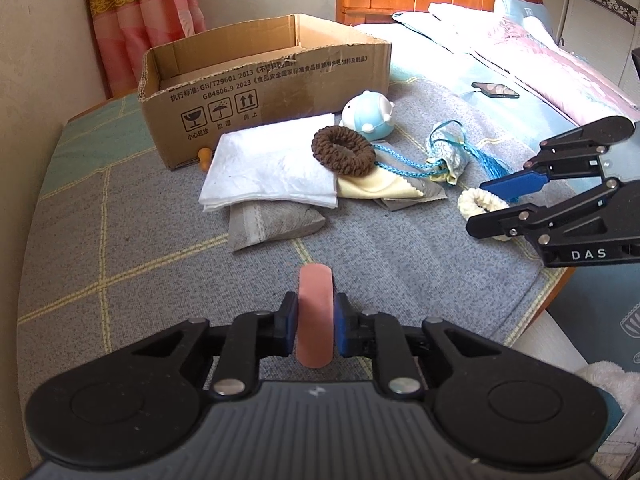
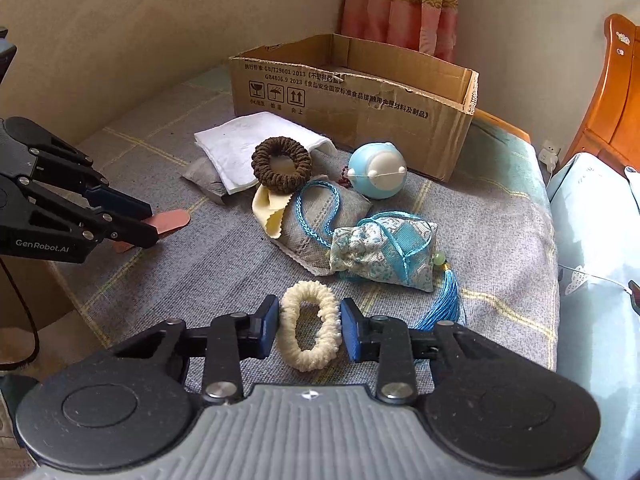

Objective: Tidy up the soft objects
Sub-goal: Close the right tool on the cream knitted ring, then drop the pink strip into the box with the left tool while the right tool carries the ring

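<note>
On the grey checked bed, the left hand-held gripper pinches a pink pad and the right hand-held gripper clasps a cream scrunchie.

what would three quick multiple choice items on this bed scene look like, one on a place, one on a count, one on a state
1. Where does the brown scrunchie lie?
A. in the cardboard box
B. on the white folded cloth
C. on the phone

2. How many scrunchies show?
A. one
B. two
C. four

3. What does the left hand-held gripper do?
A. stands wide open, empty
B. clamps a pink flat piece
C. grips the blue round toy

Key:
1 B, it rests on the white folded cloth's edge, outside the cardboard box.
2 B, brown plus the cream scrunchie.
3 B, both pads press the pink flat piece.
</note>
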The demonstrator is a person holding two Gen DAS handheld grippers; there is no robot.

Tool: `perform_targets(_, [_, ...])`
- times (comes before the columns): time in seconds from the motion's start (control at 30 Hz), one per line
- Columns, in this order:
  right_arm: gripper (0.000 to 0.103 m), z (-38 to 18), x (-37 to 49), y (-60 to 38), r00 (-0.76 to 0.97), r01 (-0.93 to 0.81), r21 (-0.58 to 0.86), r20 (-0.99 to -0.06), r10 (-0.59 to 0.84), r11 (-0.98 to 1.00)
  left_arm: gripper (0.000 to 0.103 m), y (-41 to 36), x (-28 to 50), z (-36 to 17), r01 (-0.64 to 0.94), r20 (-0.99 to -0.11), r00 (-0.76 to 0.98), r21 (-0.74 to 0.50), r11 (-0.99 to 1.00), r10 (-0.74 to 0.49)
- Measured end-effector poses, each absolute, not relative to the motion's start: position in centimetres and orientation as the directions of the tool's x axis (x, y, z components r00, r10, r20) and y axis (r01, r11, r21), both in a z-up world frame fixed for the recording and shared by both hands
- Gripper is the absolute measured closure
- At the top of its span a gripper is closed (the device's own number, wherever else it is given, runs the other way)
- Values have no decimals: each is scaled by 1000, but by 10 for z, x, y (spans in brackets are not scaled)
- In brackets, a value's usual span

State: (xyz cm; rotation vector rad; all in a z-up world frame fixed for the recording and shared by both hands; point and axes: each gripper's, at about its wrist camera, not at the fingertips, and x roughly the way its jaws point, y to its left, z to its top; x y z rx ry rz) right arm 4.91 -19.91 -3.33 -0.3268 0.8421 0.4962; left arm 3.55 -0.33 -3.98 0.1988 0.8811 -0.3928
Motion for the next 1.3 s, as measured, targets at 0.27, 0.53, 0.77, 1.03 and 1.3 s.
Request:
perform_targets(0.27, [65,-32,47,-200,567,-539,-83,-772,288,838,82,-8,34,-42,393,-785,582,43,918,-212])
perform_targets(0.53, [65,-34,47,-202,559,-541,-70,-774,296,838,86,-8,36,-40,378,-791,571,15,926,-220])
perform_targets(0.77, [65,-24,47,-204,571,-547,-70,-761,310,834,86,-5,41,-21,387,-775,583,2,922,-243])
perform_targets(1.03, [65,10,62,-199,605,-585,-108,-719,343,804,86,1,82,30,383,-694,671,24,924,-260])
perform_targets(1.3, [65,42,99,-189,650,-604,-155,-664,370,782,86,-1,169,68,361,-608,760,101,927,-230])
